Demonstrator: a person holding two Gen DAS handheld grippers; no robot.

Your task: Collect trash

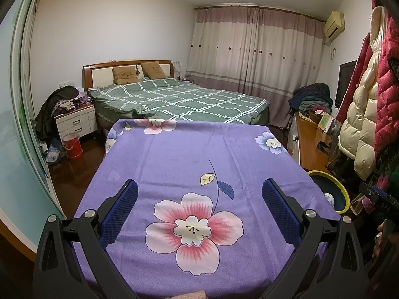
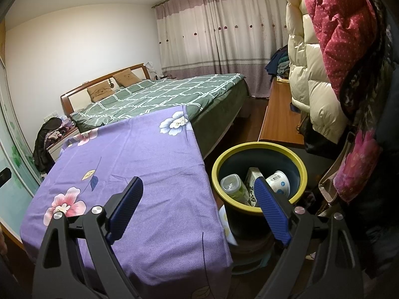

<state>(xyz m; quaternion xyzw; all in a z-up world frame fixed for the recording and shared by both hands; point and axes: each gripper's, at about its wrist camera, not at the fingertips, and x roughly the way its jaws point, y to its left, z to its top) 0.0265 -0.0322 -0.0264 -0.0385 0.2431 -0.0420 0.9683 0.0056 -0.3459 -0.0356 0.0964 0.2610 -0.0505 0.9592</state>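
Currently the trash bin (image 2: 259, 174), dark blue with a yellow-green rim, stands on the floor just beside the right edge of the table with the purple floral cloth (image 2: 139, 164). Inside: a clear plastic bottle (image 2: 233, 186) with a green label, leaning, cap end up toward the near-left rim, long axis running down into the bin; a carton (image 2: 253, 178) upright in the middle; a white paper cup (image 2: 278, 183) tipped on its side, base facing up. Left gripper (image 1: 199, 194) jaws wide apart over the cloth, nothing between. Right gripper (image 2: 198, 190) likewise spread and empty, one finger over the cloth, the other in front of the bin's rim.
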